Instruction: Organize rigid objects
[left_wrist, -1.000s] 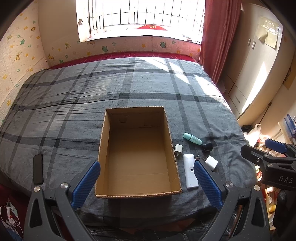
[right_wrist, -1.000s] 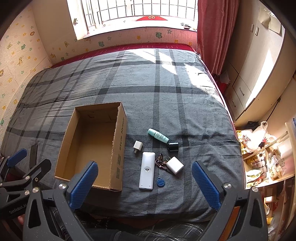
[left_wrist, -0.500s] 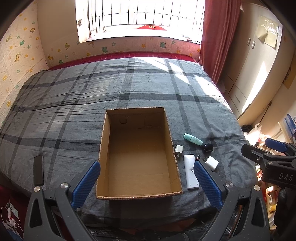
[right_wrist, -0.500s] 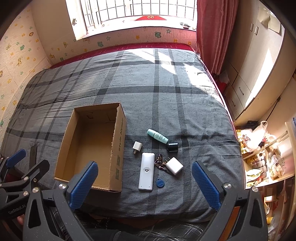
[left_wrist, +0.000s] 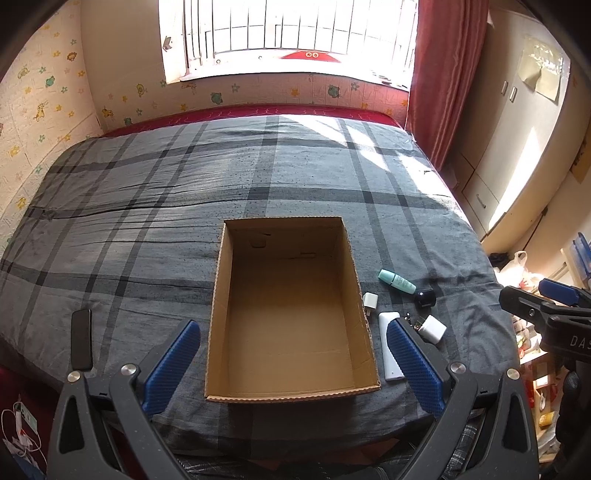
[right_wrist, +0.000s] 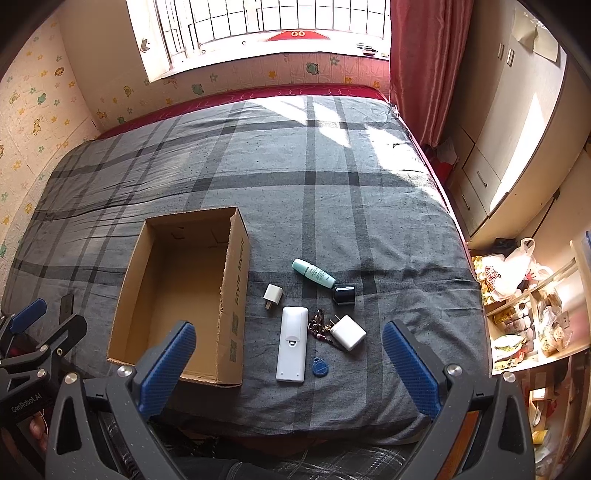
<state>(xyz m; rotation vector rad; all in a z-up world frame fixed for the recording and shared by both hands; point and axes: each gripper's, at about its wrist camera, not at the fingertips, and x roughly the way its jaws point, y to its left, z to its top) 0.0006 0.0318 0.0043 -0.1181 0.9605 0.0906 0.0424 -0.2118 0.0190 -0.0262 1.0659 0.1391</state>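
Lying between the wide-spread right tongs (right_wrist: 288, 360), the white remote (right_wrist: 292, 344) sits beside the box (right_wrist: 236, 280).

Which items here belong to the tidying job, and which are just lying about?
Job items:
cardboard box
white remote
mint tube
small charger
larger charger
dark jar
keys with blue fob

Lying about:
black phone near the bed's edge
plastic bag on the shelves

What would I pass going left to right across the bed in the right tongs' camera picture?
Cardboard box → small white charger → white remote → keys → bigger white charger.
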